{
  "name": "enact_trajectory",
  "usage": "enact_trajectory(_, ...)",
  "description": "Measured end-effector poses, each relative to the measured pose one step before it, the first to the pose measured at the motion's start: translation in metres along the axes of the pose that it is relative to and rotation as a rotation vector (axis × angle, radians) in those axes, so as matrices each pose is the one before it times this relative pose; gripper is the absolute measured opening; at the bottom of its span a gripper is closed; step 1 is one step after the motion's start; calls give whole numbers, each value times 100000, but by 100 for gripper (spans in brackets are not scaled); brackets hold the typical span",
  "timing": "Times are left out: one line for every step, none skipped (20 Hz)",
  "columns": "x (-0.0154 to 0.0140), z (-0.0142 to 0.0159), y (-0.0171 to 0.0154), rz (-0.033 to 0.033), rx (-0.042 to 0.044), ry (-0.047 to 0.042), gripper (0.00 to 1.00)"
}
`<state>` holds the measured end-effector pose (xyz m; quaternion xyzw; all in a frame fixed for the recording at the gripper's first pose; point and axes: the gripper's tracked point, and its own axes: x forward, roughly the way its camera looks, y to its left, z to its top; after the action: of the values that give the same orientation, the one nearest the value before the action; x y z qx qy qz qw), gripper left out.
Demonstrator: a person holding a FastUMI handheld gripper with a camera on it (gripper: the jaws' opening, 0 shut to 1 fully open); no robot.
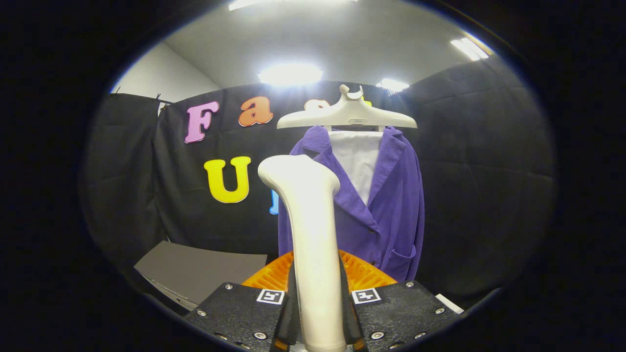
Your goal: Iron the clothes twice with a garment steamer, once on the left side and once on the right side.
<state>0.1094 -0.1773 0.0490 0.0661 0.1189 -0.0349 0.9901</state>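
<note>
A white garment steamer stands upright between my fingers, and my gripper is shut on its handle. Its head bends toward a purple corduroy jacket that hangs beyond the fingers on a white hanger, with a white panel showing in the open collar. The steamer's head covers part of the jacket's left front. Whether the head touches the cloth I cannot tell.
A grey flat board lies low to the left of the jacket. An orange ribbed part sits just behind the steamer handle. Ceiling lights glare above the booth's black wall.
</note>
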Motion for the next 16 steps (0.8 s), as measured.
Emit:
enact_trajectory(515,202,-162,-2082,-19,-661,35)
enact_trajectory(519,180,-157,-1741,-147,-695,35)
enact_trajectory(609,77,-154,-1640,-158,-499,35)
enact_trajectory(629,156,-92,-1850,-404,-517,35)
enact_trajectory(762,-25,-116,-1698,-305,-278,35)
enact_trajectory(765,18,-17,-1148,-305,-339,35)
enact_trajectory(790,-165,129,-965,-334,7,35)
enact_trajectory(735,-226,-35,-1068,-857,398,35)
enact_trajectory(797,-226,-30,-1324,-1139,328,35)
enact_trajectory(612,-263,-80,-1138,-1029,364,35)
enact_trajectory(627,-348,69,-563,-394,169,35)
enact_trajectory(426,-352,36,-197,-427,301,36)
enact_trajectory(499,-412,-45,-468,-452,-33,36)
enact_trajectory(456,-383,-105,-748,-399,242,35)
enact_trajectory(580,-622,-171,-822,-363,666,35)
enact_trajectory(322,-560,-78,-821,-580,880,36)
